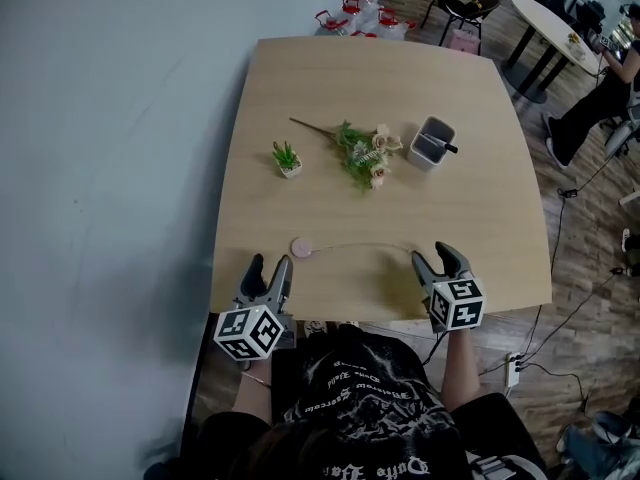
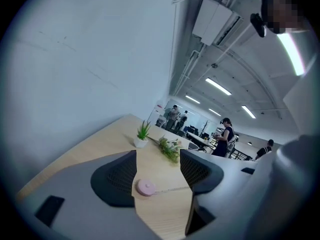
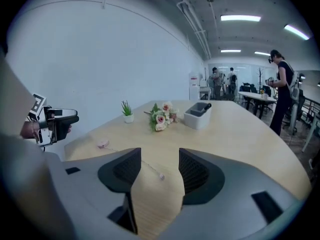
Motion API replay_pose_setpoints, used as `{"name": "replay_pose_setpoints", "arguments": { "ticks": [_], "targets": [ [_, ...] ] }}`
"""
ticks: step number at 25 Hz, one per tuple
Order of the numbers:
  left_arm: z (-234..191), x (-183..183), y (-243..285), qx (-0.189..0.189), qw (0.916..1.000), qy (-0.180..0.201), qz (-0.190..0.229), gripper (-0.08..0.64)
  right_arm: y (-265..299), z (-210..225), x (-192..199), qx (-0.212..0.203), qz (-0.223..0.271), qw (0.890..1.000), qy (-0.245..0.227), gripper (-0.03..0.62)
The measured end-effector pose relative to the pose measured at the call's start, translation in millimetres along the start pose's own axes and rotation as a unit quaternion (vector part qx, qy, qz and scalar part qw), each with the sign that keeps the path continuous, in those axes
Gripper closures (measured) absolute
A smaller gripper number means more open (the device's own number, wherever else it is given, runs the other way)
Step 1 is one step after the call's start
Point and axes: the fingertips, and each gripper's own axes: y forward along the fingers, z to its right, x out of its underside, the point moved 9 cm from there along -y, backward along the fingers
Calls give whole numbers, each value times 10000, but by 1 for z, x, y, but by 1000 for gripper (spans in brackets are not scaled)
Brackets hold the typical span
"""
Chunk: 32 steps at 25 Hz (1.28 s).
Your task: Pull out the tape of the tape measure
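Surface (image 1: 300,78): pale wood; the task items are kept at its near edge, within reach of both hands.
Left gripper (image 1: 270,264): fingers open, nothing gripped; the case lies just ahead of them.
Right gripper (image 1: 432,255): fingers open and empty; the tape's tip (image 3: 161,176) lies loose on the surface before them.
Tape (image 1: 360,245): laid out in a thin line between the two grippers; extraction is judged done.
Tape measure (image 1: 301,247): small round pink case, flat on the surface.
Markings: none can be read on the case; only square marker patterns are seen on the gripper cubes.
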Motion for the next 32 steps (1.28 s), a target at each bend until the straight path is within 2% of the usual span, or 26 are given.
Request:
{"name": "replay_pose_setpoints", "arguments": {
  "ticks": [2,5,8,10,13,22,25,26,29,31,32],
  "targets": [
    [12,-8,3,180,9991,393,21,296,-10,-4,-15,53,261,9994,-203,342],
    [29,-20,2,407,9932,1085,79,296,-27,-11,-37,145,666,9965,-486,342],
    [41,-29,-6,529,9874,1467,280,296,-44,-20,-52,248,1057,9917,-695,342],
    [45,-32,-12,572,9862,1502,400,296,-51,-27,-54,303,1169,9889,-870,342],
    [47,-32,-15,573,9857,1518,458,296,-55,-32,-51,334,1085,9875,-1089,342],
    [49,-31,-15,687,9821,1708,399,295,-61,-35,-54,342,1203,9863,-1072,342],
    [51,-30,-16,862,9803,1750,317,296,-59,-41,-51,331,1144,9845,-1290,345],
    [52,-28,-16,957,9791,1776,250,296,-58,-44,-50,344,1104,9837,-1378,360],
    [55,-22,-15,1096,9769,1828,159,324,-60,-50,-48,321,1156,9824,-1429,464],
    [55,-20,-16,1090,9770,1823,170,416,-62,-50,-49,308,1265,9815,-1401,536],
    [55,-19,-16,1042,9772,1840,174,455,-64,-50,-49,306,1313,9811,-1388,549]
  ]
}}
